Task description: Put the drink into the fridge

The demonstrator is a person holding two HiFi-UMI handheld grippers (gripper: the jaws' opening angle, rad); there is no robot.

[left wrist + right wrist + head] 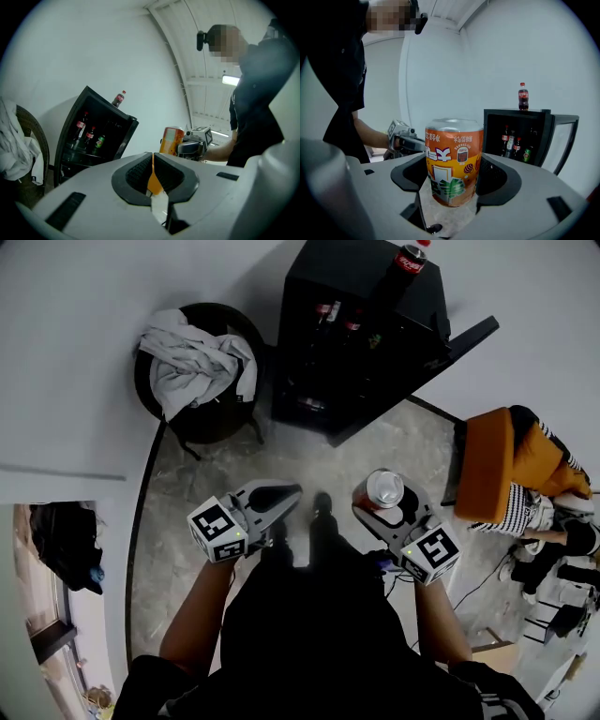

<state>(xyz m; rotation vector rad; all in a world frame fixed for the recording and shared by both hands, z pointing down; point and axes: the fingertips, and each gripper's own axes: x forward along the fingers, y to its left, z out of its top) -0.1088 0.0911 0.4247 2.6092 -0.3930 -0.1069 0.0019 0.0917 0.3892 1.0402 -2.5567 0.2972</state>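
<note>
An orange drink can (453, 154) stands upright between the jaws of my right gripper (454, 180), which is shut on it. In the head view the can's silver top (383, 488) shows at the right gripper (389, 507), above the floor. My left gripper (279, 495) hangs beside it, shut with nothing held; its pads (140, 171) meet. The black mini fridge (352, 329) stands ahead with its door (464, 341) swung open to the right. Several bottles (513, 140) stand on its shelves. A cola bottle (410, 259) stands on top of the fridge.
A dark round chair (192, 423) draped with a grey-white cloth (192, 362) stands left of the fridge. At the right are an orange cushion-like object (487, 460) and a person in striped clothing (534, 512). A white wall runs behind the fridge.
</note>
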